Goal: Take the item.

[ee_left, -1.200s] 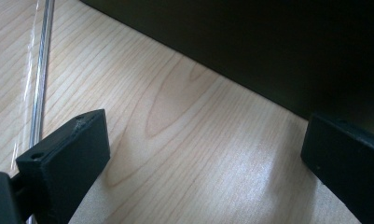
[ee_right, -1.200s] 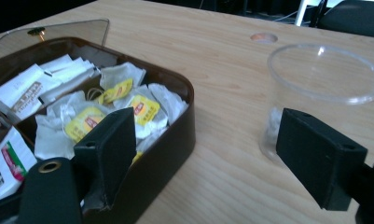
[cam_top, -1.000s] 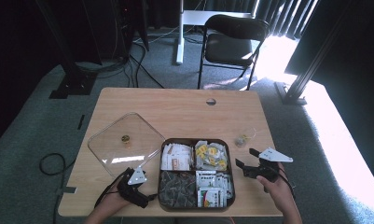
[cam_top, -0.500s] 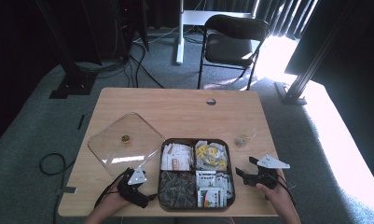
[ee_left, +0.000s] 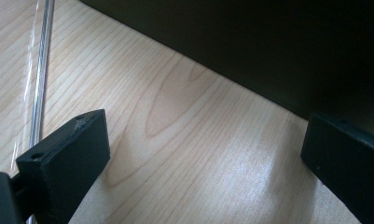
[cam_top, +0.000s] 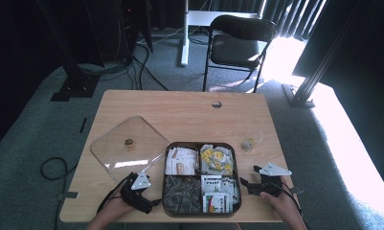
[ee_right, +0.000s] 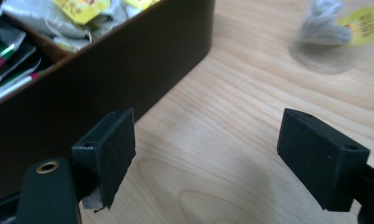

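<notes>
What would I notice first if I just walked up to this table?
Probably the dark box split into four parts, stuffed with tea bags and packets, at the near edge of the wooden table. Its clear lid lies flat just left of it, and a small glass with a tea bag inside stands to its right. On each side of the box rests an open hand-held gripper: the left one and the right one, both holding nothing.

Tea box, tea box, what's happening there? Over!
Left gripper and right gripper both open, empty, flanking the tea box. Box uncovered, clear lid lying left. Glass cup beyond right gripper, not blocking.
</notes>
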### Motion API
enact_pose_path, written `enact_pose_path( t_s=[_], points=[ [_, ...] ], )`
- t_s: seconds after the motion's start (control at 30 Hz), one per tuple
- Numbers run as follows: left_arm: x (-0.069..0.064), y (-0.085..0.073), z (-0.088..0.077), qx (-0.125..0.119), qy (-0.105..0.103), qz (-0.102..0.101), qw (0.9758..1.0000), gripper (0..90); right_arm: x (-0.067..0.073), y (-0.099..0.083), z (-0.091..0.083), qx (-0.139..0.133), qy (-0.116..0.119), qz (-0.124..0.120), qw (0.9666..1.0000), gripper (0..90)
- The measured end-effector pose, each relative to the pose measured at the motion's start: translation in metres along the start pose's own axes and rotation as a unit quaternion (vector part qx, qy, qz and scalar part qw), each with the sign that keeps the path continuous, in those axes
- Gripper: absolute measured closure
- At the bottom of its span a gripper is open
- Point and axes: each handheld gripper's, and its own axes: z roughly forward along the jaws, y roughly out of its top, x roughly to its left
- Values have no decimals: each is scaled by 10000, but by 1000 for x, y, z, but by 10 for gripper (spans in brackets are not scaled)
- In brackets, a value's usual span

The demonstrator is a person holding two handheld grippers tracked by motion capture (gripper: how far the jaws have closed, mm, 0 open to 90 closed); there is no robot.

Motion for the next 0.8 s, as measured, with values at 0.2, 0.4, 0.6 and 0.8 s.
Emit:
enact_pose_path(
  t_s=[0.2, 0.4, 0.6, 0.8],
  points=[
    [0, 0, 0, -2, -1, 0, 10000, 13, 3, 2, 5, 173, 47, -138, 9997, 187],
    [0, 0, 0, 1, 0, 0, 10000, 13, 6, 4, 9, 412, 156, -310, 9985, 191],
    [0, 0, 0, 0, 0, -1, 10000, 13, 7, 4, 11, 577, 255, -374, 9973, 193],
    [0, 0, 0, 1, 0, 1, 10000, 13, 7, 4, 11, 581, 261, -353, 9973, 188]
  ],
)
